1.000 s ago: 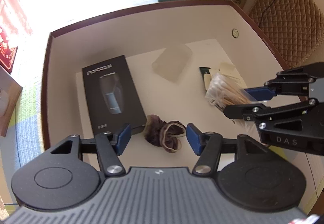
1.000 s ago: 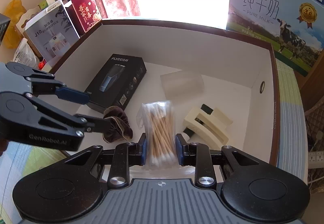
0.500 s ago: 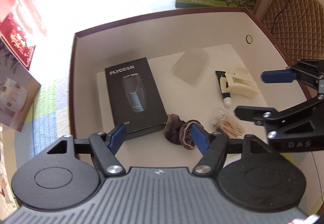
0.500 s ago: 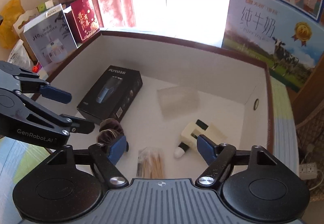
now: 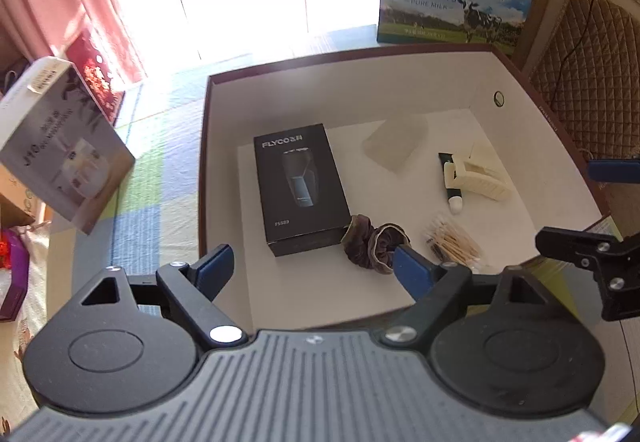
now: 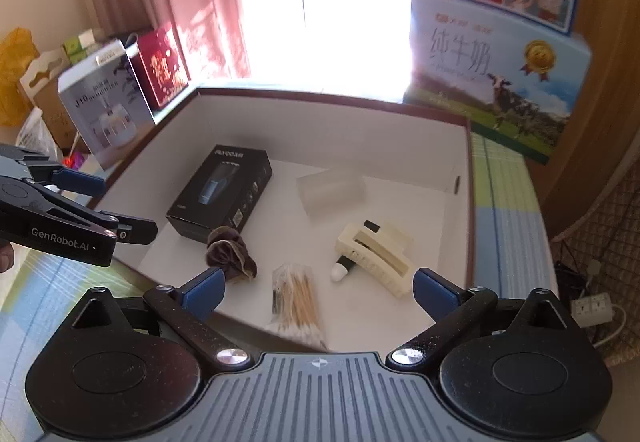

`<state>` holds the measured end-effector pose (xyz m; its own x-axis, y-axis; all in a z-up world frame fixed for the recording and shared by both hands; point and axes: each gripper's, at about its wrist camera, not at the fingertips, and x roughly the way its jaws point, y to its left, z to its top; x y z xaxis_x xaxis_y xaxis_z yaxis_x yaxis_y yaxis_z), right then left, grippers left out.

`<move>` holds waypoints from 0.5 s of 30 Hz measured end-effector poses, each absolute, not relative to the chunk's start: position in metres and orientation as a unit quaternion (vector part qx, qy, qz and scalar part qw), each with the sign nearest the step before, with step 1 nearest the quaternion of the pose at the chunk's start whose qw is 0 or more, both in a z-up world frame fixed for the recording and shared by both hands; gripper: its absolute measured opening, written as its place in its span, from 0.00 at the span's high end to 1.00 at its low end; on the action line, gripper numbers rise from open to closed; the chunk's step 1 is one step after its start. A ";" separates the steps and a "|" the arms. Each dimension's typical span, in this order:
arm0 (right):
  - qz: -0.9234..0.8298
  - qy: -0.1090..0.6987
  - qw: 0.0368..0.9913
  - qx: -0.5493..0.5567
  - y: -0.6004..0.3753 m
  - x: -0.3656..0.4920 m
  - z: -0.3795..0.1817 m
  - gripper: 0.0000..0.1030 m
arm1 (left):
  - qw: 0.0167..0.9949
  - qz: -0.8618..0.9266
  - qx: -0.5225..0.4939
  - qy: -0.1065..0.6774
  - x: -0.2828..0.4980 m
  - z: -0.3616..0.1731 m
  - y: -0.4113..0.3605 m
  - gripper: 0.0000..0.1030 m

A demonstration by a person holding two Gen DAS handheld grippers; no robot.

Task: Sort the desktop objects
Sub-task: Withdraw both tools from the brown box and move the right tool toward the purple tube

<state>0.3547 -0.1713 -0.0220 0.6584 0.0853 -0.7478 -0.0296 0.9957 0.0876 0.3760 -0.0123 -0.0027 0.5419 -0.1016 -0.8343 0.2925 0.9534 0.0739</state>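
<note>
Ahead of the left gripper (image 5: 312,266) lies a glossy black shaver box (image 5: 300,186), flat on the white floor of the brown-rimmed storage box (image 5: 204,146). A crumpled velvet scrunchie (image 5: 372,244) sits by its right pad. The right gripper (image 6: 318,290) hangs tilted downward over a crinkly bag of cotton swabs (image 6: 296,296), with a ribbed cream hair claw (image 6: 378,256) just beyond. Both grippers' jaws are opening and hold nothing; bare floor lies between the items.
</note>
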 end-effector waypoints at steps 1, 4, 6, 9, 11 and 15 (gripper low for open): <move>0.030 0.407 0.912 0.036 -0.171 0.348 -0.018 0.04 | 0.875 -0.111 0.102 0.461 0.370 0.002 -0.012 0.17; 0.026 0.394 0.918 0.041 -0.168 0.326 -0.007 0.04 | 0.881 -0.106 0.098 0.450 0.348 0.013 -0.014 0.16; 0.029 0.384 0.922 0.047 -0.166 0.310 0.000 0.03 | 0.885 -0.102 0.099 0.443 0.332 0.020 -0.015 0.15; 0.036 0.373 0.926 0.051 -0.162 0.287 0.009 0.02 | 0.893 -0.097 0.096 0.429 0.307 0.029 -0.017 0.15; 0.039 0.364 0.930 0.048 -0.158 0.271 0.016 0.02 | 0.898 -0.092 0.093 0.420 0.290 0.036 -0.018 0.15; 0.046 0.349 0.935 0.045 -0.152 0.241 0.027 0.02 | 0.907 -0.080 0.081 0.405 0.256 0.046 -0.017 0.15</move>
